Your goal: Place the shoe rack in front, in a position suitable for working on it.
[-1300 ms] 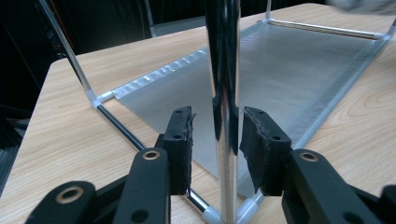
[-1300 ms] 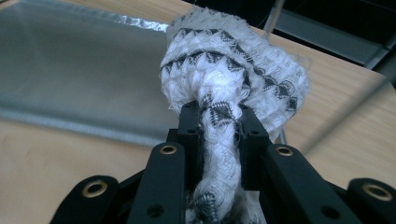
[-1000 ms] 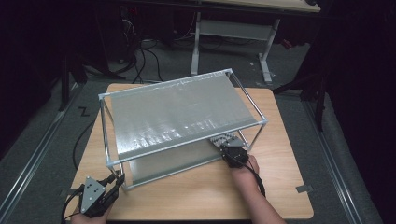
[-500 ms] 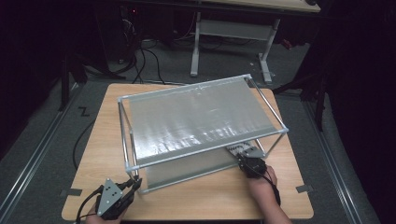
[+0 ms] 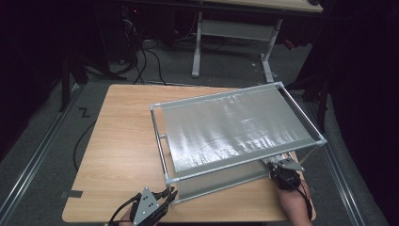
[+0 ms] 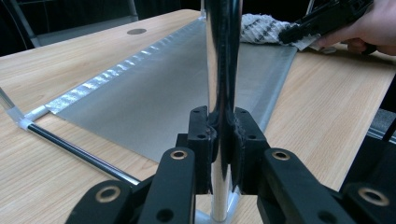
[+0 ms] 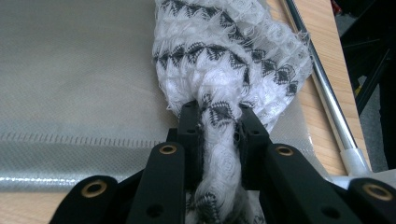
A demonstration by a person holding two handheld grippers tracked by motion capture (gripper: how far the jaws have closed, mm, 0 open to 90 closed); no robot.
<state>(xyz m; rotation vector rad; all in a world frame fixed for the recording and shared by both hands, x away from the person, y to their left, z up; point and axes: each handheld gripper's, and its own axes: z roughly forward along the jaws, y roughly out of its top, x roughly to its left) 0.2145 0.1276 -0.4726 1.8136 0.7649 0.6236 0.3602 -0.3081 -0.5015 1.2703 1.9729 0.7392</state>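
Cloth (image 7: 233, 60): soft, light, compressible; right gripper (image 7: 218, 140) clamps its bunched end on the rack's lower shelf (image 7: 70, 70). Left gripper (image 6: 219, 140) clenches the rack's slippery corner post (image 6: 223, 56).

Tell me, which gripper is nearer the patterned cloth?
Right. The right gripper is shut on the cloth on the rack's lower shelf; the left gripper clamps an upright post at the rack's other front corner.

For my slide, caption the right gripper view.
Right gripper clamps a black-and-white cloth over the rack's grey shelf.
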